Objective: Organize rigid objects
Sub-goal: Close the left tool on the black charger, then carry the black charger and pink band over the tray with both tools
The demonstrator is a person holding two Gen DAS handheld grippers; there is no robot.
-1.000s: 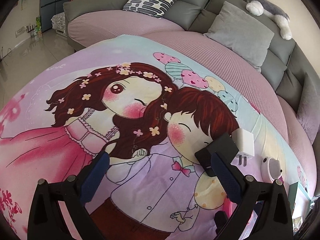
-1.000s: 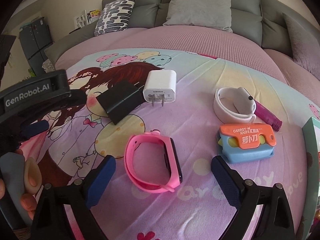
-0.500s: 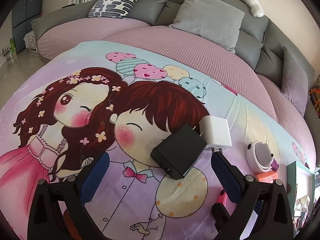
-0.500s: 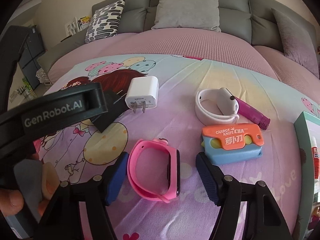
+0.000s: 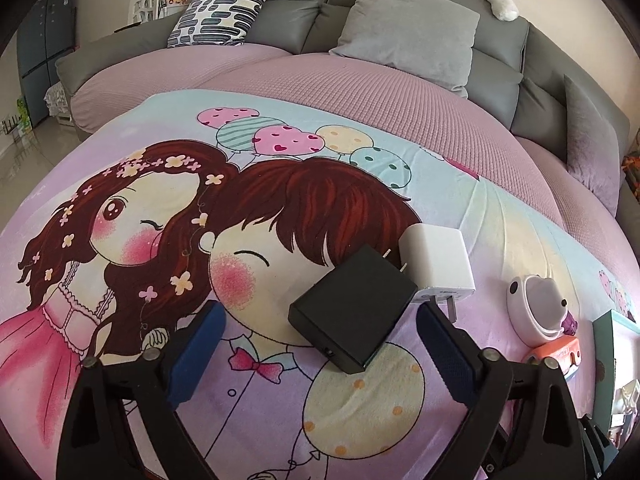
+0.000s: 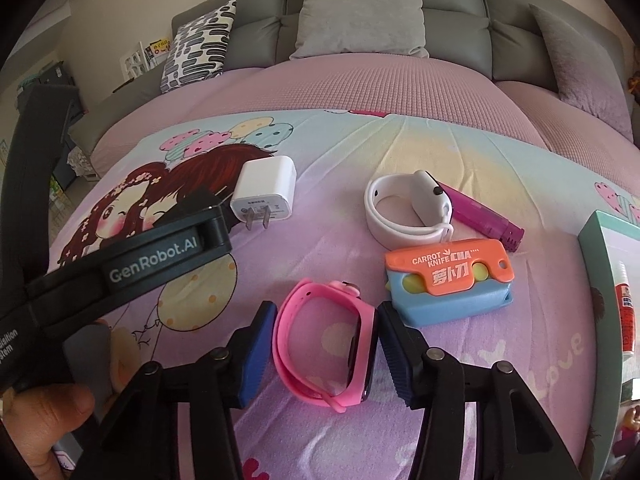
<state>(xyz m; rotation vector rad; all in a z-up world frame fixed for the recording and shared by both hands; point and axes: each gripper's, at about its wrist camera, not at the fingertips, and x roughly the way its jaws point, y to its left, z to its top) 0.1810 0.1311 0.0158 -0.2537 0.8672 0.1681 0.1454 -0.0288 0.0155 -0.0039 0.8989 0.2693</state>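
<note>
A black charger lies on the cartoon blanket, its prongs against a white charger. My left gripper hangs over it with jaws closing; the black charger sits between the blue fingers, which do not touch it. In the right wrist view a pink watch lies on its side between the jaws of my right gripper. Those jaws are closing, and both pads rest against the watch's sides.
A white watch, a purple lighter-like stick and an orange-and-blue carrot knife toy lie right of the chargers. A teal box stands at the right edge. The left tool's black housing and a hand fill the lower left. Sofa cushions line the back.
The left view has swung right, bringing the black charger between its jaws, which narrowed slightly. The right jaws have drawn in from wide apart to the sides of the pink watch.
</note>
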